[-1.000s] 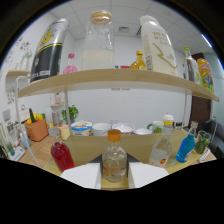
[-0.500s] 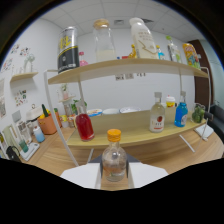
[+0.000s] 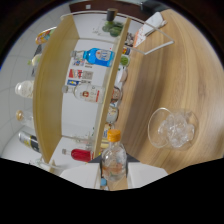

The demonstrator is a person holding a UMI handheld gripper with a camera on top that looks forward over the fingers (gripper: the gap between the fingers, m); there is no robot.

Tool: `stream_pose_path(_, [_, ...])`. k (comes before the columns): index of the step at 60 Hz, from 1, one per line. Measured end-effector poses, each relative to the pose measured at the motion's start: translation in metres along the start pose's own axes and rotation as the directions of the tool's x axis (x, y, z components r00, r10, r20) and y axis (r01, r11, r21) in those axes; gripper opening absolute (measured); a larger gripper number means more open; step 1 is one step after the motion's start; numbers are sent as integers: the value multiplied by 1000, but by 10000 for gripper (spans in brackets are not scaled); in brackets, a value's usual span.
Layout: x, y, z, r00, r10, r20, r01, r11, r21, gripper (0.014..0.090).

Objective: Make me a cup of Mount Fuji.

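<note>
A small clear bottle [image 3: 115,159] with an orange cap [image 3: 114,135] stands between my fingers, and my gripper [image 3: 114,174] is shut on it. The white fingers [image 3: 80,175] press it from both sides. The cap is on. Beyond the fingers and to the right, a clear glass [image 3: 175,127] filled with ice cubes rests on the wooden table [image 3: 165,65]. The whole scene appears turned on its side, so the gripper is rolled over with the bottle in it.
A two-level wooden shelf [image 3: 52,90] runs beyond the bottle, holding a blue bottle [image 3: 100,56], a red bottle [image 3: 80,154], a clear labelled bottle [image 3: 87,92] and several others. A clear rack [image 3: 150,30] and small dishes sit farther along the table.
The gripper has rolled sideways with the bottle still held, so the shelf now looks upright on end. The glass of ice has come into view on the right.
</note>
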Motion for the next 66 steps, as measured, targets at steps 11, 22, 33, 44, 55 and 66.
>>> stream_pose_path(11, [-2,-7,0,923,372,100,-371,928,-26,351])
stream_pose_path(22, [2,-11,-2,826,540,158,-541,840,-40,352])
stream_pose_path(33, [3,-8,-5,860,492,137,-492,870,-35,353])
stream_pose_path(44, [-33,0,-14,993,71,93,-73,997,19,354])
stream_pose_path(55, [-74,29,-12,807,-591,-6,590,804,77,354])
stream_pose_path(66, [-32,89,21,449,-890,-80,891,453,-41,354])
